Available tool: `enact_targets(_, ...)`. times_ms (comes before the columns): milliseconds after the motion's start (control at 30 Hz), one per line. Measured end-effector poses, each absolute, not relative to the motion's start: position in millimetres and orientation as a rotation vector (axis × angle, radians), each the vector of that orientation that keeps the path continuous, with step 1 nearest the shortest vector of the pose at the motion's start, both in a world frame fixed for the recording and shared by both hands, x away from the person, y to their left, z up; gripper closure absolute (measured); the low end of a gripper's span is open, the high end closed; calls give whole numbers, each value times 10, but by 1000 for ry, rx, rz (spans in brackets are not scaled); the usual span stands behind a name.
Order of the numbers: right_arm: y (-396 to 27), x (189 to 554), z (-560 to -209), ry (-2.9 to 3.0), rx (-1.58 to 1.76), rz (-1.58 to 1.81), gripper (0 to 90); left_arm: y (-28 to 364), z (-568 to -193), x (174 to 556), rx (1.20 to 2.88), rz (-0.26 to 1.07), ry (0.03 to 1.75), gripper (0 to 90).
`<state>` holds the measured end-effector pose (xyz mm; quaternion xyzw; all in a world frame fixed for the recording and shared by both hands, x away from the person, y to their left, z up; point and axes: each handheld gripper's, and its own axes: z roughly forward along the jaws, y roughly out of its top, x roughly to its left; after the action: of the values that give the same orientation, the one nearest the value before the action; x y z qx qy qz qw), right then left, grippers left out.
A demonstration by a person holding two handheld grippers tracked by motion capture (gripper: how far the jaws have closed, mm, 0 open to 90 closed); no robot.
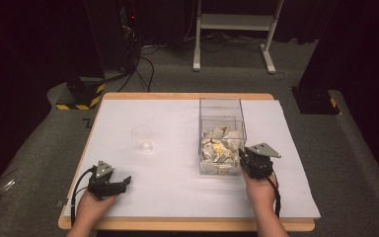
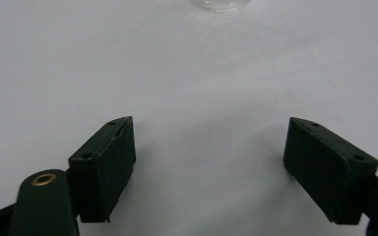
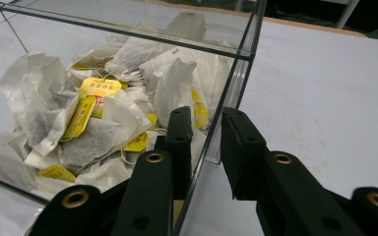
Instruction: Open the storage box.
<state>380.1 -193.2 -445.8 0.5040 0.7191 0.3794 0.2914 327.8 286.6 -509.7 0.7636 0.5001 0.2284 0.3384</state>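
A clear plastic box (image 1: 220, 112) stands right of the table's middle, part filled with white tea bags (image 1: 219, 145) carrying yellow tags. My right gripper (image 1: 244, 154) is at the box's near right corner. In the right gripper view its jaws (image 3: 207, 118) straddle the box's side wall (image 3: 236, 73), one inside by the tea bags (image 3: 93, 118) and one outside, shut on that wall. My left gripper (image 1: 125, 183) rests low at the near left of the table, open, with bare white surface between its jaws (image 2: 209, 142).
A small clear glass cup (image 1: 142, 137) stands on the white table cover (image 1: 177, 192) left of the box; its base shows at the top of the left gripper view (image 2: 220, 4). Grey carpet, cables and a white stand frame (image 1: 234, 22) lie beyond the table.
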Motion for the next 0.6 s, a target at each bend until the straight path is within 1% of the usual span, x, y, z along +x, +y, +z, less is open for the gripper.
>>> enact_targets(33,-1946,3785,-4461,1914,1346,1007,773,2866,-5097,3280,1989,595,1302,203)
enact_targets(600,-1967,3637,-4478,1918,1351,1029,770,2860,-5097,3272,1991,604,1301,207)
